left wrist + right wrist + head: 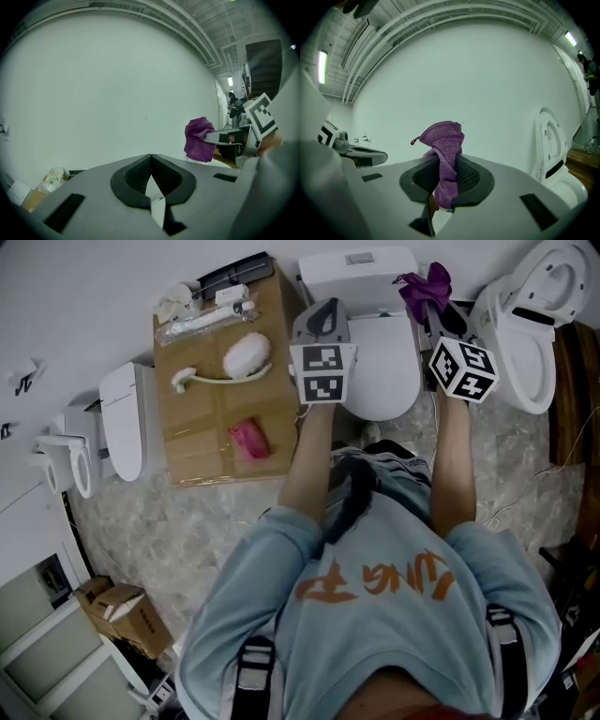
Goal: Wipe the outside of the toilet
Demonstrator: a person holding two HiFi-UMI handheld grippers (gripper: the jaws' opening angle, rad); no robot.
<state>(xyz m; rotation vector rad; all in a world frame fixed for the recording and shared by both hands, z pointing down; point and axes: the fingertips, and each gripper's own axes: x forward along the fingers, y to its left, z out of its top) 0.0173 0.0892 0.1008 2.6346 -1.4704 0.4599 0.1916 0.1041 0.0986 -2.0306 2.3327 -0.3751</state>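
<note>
A white toilet [380,371] with its lid down stands against the wall, its tank [359,276] behind it. My right gripper [434,307] is shut on a purple cloth [424,286], held up beside the tank's right end; that cloth [443,159] bunches up between the pads in the right gripper view. My left gripper [320,320] hovers at the toilet's left side with its jaws shut and nothing in them. From the left gripper view [151,161] the purple cloth [199,139] shows to the right.
A cardboard sheet [225,381] left of the toilet holds a toilet brush [239,360], a pink item [248,440] and bagged parts. Another toilet [530,324] with its lid raised stands to the right. More white fixtures [122,420] line the left wall.
</note>
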